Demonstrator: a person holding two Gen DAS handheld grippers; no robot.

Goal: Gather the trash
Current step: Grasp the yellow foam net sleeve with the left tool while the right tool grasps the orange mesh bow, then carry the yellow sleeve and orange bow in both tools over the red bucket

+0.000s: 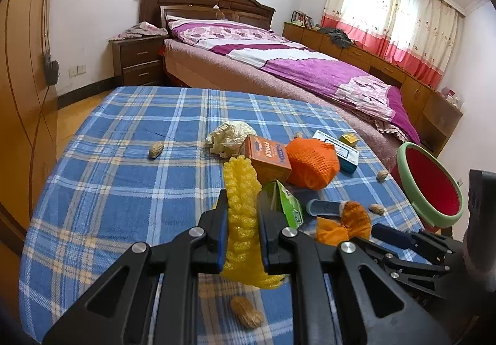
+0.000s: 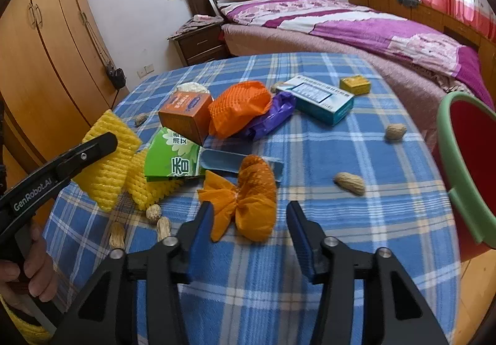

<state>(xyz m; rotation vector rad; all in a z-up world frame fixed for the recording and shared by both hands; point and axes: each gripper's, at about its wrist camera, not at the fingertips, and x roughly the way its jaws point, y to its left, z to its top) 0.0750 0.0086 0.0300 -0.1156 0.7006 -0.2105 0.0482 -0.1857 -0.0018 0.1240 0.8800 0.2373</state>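
left hand-held gripper [image 1: 241,205]: clamps yellow foam net [image 1: 240,190] | right hand-held gripper [image 2: 249,214]: apparently unclosed around orange wrapper [image 2: 248,199]

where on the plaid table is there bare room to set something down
Free: the far-left stretch of the plaid cloth beyond the lone peanut, and the near strip between the orange wrapper and the red bucket. Crowded: the middle, around the orange box, green packet and orange net.

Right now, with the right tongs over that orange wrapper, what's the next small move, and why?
Probably close the right tongs on the orange wrapper: it lies between the open pads, not pressed. The left tongs already grip yellow foam netting, and the red bin waits at the right.
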